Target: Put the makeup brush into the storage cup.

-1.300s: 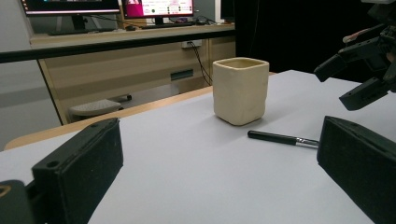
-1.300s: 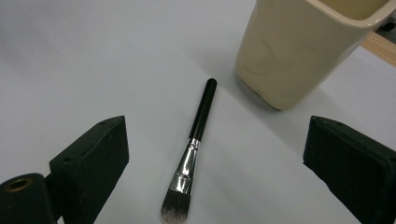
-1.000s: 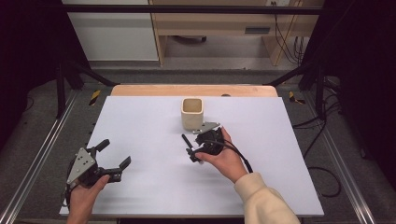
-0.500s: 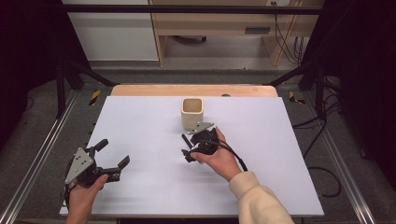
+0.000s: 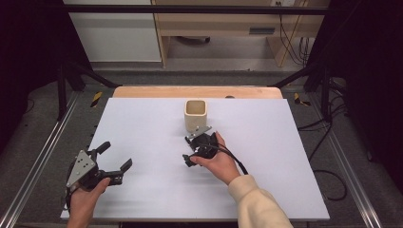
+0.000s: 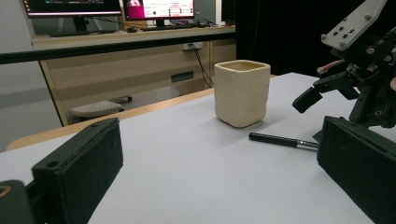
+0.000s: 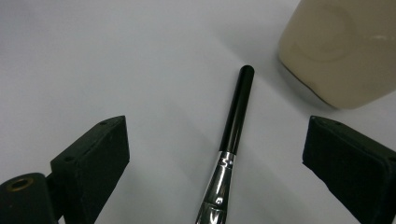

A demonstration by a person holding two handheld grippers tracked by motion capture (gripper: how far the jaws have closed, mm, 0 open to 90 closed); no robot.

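White tabletop [image 5: 142,123]: right gripper [image 7: 215,154] fingers apart over a black brush [image 7: 236,116] beside the cup [image 5: 196,114]; left gripper [image 5: 111,164] fingers apart

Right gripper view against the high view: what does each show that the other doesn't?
Right gripper view: a black-handled brush with a silver ferrule lying on the table between its open jaws. High view: the left gripper, open, off to the side, the right gripper, both hands, and the floor around the table. Both: the cream cup on the white table.

high: overhead, forward-down | left: low, far | right: close, downward | shared: cup [image 5: 195,114]
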